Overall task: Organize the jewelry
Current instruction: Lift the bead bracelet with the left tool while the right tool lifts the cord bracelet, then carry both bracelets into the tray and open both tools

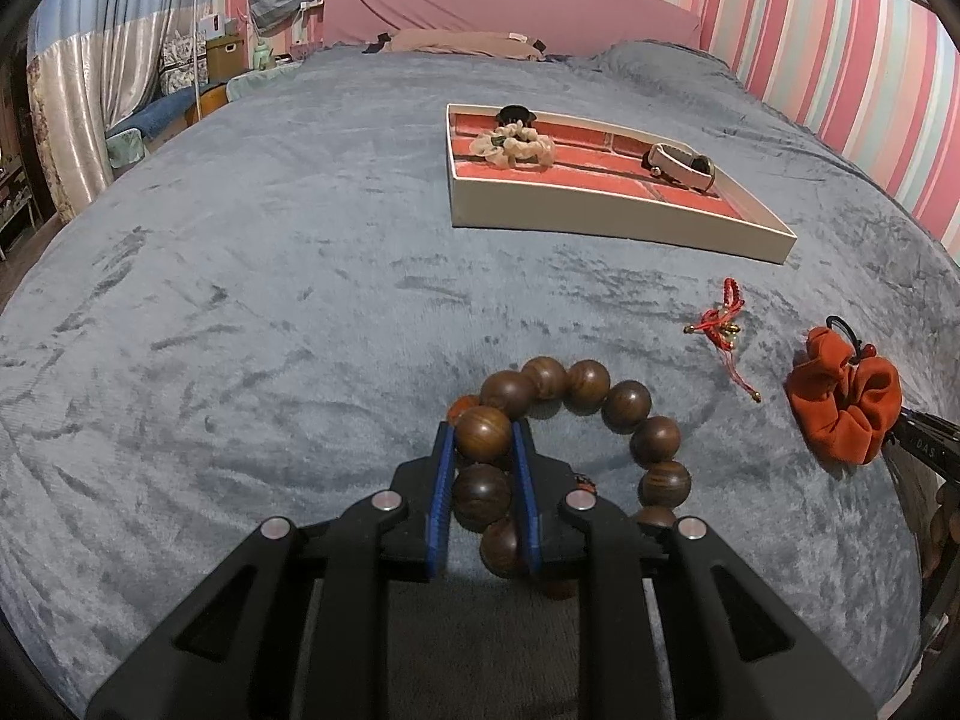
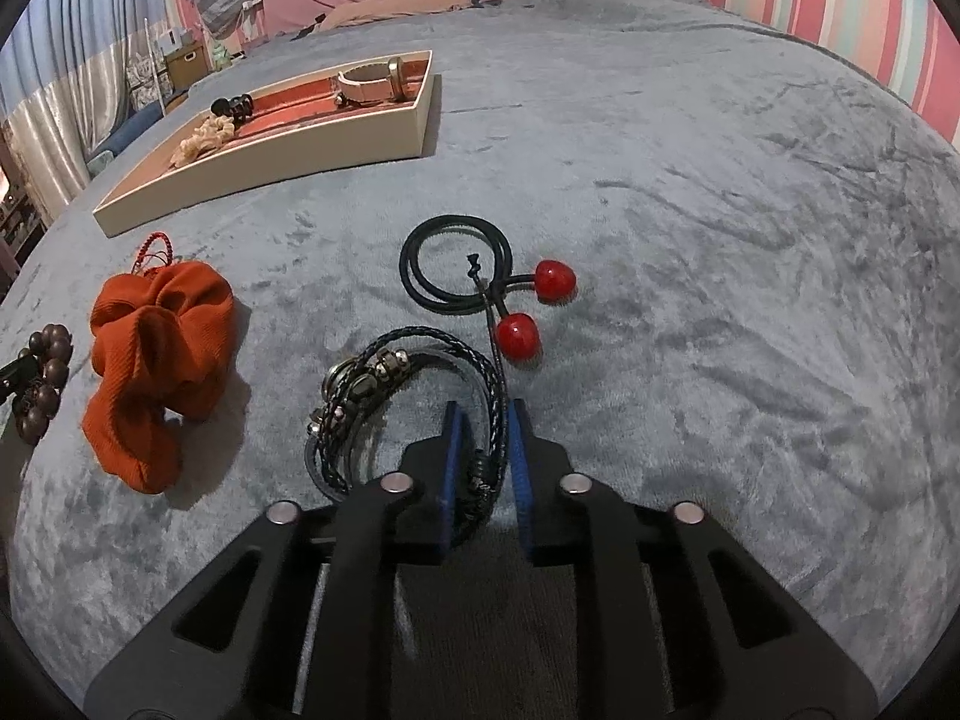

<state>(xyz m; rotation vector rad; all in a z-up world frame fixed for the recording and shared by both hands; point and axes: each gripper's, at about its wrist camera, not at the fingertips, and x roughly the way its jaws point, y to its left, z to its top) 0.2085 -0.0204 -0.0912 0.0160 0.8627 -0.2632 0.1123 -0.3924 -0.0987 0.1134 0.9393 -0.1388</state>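
Left wrist view: left gripper low centre of frame, blue pads pinching one bead of the wooden bead bracelet. The rest of the bracelet loops to the right of the fingers over the grey-blue bedspread.

Upper centre-right: white jewelry tray with red lining. A cream scrunchie lies in its left part, with a black hair claw at the far rim just behind it. A white-strapped watch sits in the right part.

Right of the beads, apart from them: small red cord bracelet. Further right, near the frame edge: orange scrunchie.

Right wrist view: right gripper low centre, pads straddling the strands of a dark braided leather bracelet. The right pad seems to stand slightly off the cord, so whether the grip is firm cannot be told.

Just above the braided bracelet: black hair tie with two red cherry beads, coiled on the bedspread. The orange scrunchie appears at left of this frame, the tray at upper left.
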